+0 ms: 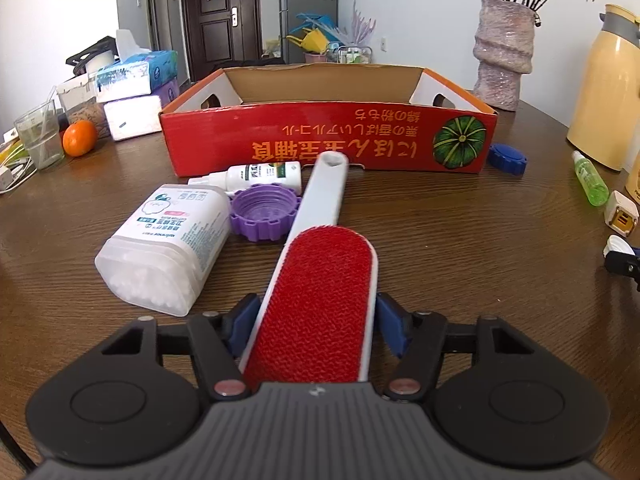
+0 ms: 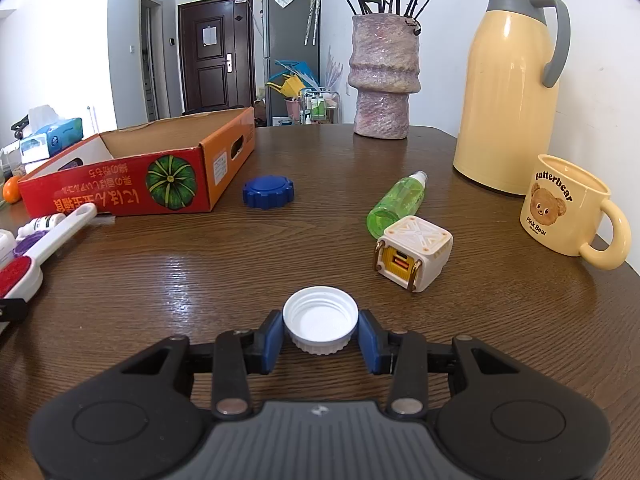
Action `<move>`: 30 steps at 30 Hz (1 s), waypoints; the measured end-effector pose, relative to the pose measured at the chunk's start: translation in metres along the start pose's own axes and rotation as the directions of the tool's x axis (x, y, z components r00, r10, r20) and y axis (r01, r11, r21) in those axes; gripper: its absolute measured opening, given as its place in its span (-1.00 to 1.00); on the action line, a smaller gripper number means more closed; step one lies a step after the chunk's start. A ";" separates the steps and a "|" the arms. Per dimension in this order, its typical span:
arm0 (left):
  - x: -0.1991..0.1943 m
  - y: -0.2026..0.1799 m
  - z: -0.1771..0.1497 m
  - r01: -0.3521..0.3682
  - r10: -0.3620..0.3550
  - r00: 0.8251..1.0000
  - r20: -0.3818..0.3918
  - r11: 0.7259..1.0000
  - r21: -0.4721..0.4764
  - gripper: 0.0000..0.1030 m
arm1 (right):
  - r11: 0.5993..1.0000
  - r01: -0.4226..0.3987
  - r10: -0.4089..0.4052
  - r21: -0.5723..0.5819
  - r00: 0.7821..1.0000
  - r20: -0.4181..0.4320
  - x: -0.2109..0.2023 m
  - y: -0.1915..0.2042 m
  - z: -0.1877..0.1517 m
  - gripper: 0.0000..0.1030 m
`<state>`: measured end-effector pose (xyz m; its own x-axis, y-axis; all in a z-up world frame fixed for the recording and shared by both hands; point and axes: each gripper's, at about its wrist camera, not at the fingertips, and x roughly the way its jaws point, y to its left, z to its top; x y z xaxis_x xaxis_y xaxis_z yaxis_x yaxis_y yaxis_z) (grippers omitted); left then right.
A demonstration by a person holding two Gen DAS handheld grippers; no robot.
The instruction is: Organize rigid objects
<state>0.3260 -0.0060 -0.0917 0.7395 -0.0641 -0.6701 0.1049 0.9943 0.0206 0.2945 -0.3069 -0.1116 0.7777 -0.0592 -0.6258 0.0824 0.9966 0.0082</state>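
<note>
My left gripper (image 1: 316, 320) is shut on a red lint brush (image 1: 320, 300) with a white handle that points at the red cardboard box (image 1: 328, 140). Next to it lie a cotton swab box (image 1: 164, 248), a purple cap (image 1: 264, 212) and a small white bottle (image 1: 260, 176). My right gripper (image 2: 320, 332) is shut on a white cap (image 2: 320, 318) just above the table. Ahead of it lie a white cube charger (image 2: 414, 254), a green bottle (image 2: 396, 204) and a blue cap (image 2: 267, 192). The box (image 2: 120, 188) stands open at the left.
A vase (image 2: 384, 76), a yellow thermos (image 2: 512, 88) and a bear mug (image 2: 568, 208) stand at the back right. Tissue packs (image 1: 136, 92), a glass (image 1: 40, 136) and an orange (image 1: 79, 138) sit at the left edge.
</note>
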 end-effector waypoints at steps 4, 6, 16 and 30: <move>-0.002 -0.003 -0.002 0.013 -0.013 1.000 0.009 1.000 0.011 0.11 | 1.000 0.000 0.000 0.001 1.000 0.000 0.000 0.000 0.000 -0.24; -0.003 -0.004 -0.003 0.011 -0.011 1.000 0.014 1.000 0.016 0.10 | 1.000 0.000 0.000 0.001 1.000 0.000 0.000 0.000 0.000 -0.24; -0.011 -0.007 -0.006 0.020 -0.021 0.999 0.040 0.999 0.029 0.10 | 1.000 0.000 0.000 0.000 1.000 0.001 0.000 0.000 0.000 -0.24; -0.023 -0.008 -0.006 0.010 -0.011 0.997 0.079 1.000 0.015 0.10 | 1.000 0.019 -0.019 -0.015 0.999 0.032 -0.007 0.008 -0.001 -0.25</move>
<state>0.3040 -0.0117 -0.0810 0.7885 -0.0815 -0.6097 0.1222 0.9922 0.0254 0.2894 -0.2981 -0.1084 0.7955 -0.0796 -0.6007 0.0880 0.9960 -0.0155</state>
